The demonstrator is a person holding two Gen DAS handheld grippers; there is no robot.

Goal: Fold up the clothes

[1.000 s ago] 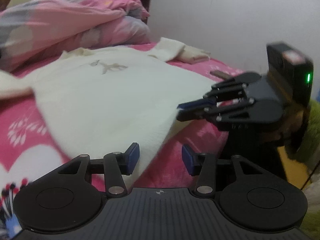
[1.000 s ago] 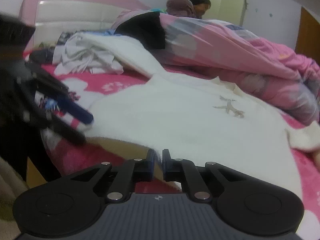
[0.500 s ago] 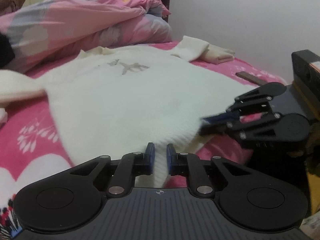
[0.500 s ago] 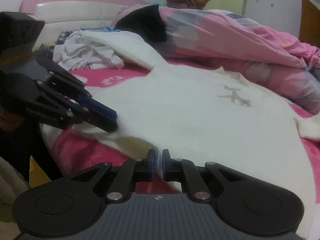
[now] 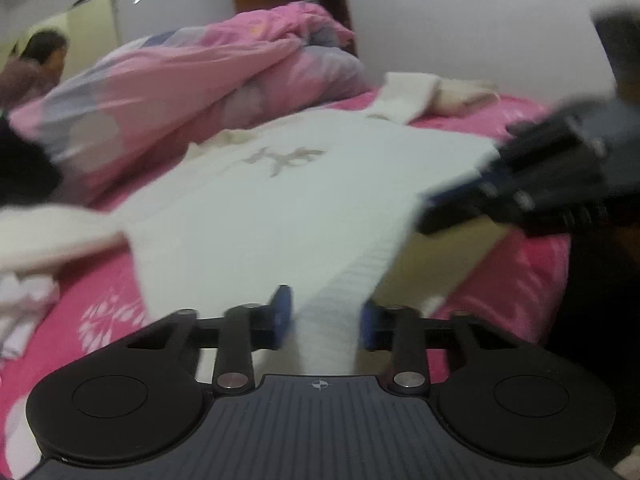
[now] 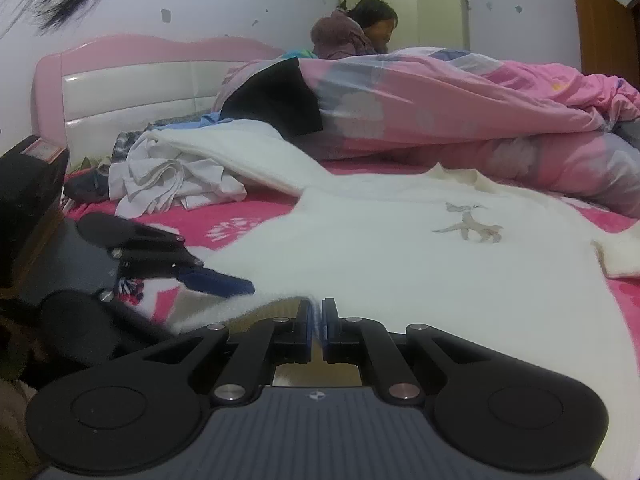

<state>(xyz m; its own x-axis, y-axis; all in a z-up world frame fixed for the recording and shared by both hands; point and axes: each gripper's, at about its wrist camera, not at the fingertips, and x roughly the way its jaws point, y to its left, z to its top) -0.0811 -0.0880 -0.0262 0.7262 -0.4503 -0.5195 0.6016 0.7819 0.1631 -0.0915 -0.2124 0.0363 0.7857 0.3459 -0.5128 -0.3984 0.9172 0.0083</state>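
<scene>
A white sweater [image 5: 280,200] [image 6: 400,272] with a small grey motif lies front up on the pink bed sheet [image 5: 92,292]. My left gripper [image 5: 324,316] is open, and the ribbed hem runs between its blue fingers. My right gripper [image 6: 317,320] is shut on the hem further along, lifting that edge a little. Each gripper shows in the other's view: the right one [image 5: 452,208] blurred at the hem's right corner, the left one [image 6: 224,284] at the hem's left corner. One sleeve [image 5: 408,96] lies folded by the far edge.
A bunched pink duvet [image 5: 180,92] [image 6: 460,104] runs along the far side of the bed. A heap of white clothes [image 6: 172,180] lies near the pink headboard [image 6: 140,80]. A person [image 6: 352,32] sits behind the duvet.
My left gripper closed at the hem half a second ago and now stands wider apart around it. Both grippers have moved forward with the hem. The right stayed shut on the hem.
</scene>
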